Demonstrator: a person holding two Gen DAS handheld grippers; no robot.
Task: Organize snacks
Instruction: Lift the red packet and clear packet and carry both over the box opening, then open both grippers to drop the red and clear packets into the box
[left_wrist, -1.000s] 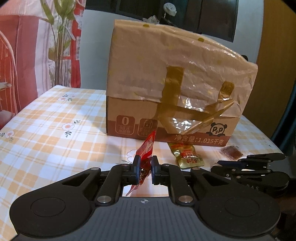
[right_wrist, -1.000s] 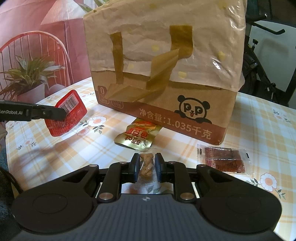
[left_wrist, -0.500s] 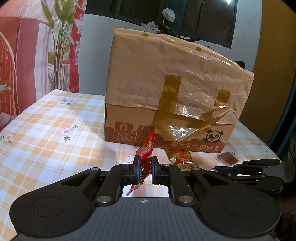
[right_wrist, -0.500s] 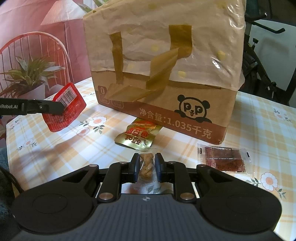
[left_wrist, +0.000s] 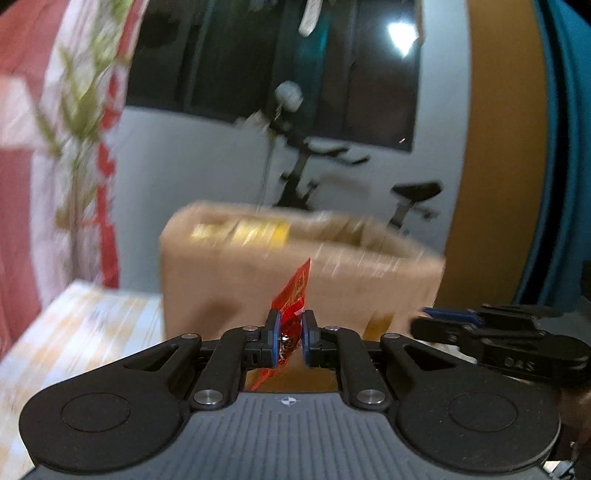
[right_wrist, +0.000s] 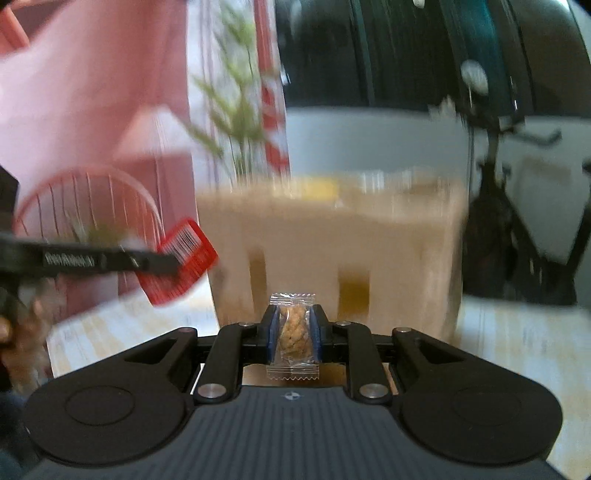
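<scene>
My left gripper (left_wrist: 291, 338) is shut on a red snack packet (left_wrist: 293, 295) and holds it up in the air in front of the brown cardboard box (left_wrist: 295, 266). The packet also shows in the right wrist view (right_wrist: 181, 266), held by the left gripper (right_wrist: 155, 263). My right gripper (right_wrist: 294, 332) is shut on a small clear packet with a tan snack (right_wrist: 293, 330), raised near the box's (right_wrist: 332, 251) upper edge. The right gripper also shows at the right of the left wrist view (left_wrist: 436, 325). Both views are blurred by motion.
The box stands on a table with a checked floral cloth (left_wrist: 74, 325). Behind it are an exercise bike (left_wrist: 332, 177), a dark window and a plant (right_wrist: 236, 122). A red wire chair (right_wrist: 85, 206) stands at the left.
Both grippers have risen sharply with their packets, from table level to about the height of the box top. The snacks lying on the table have dropped out of view.
</scene>
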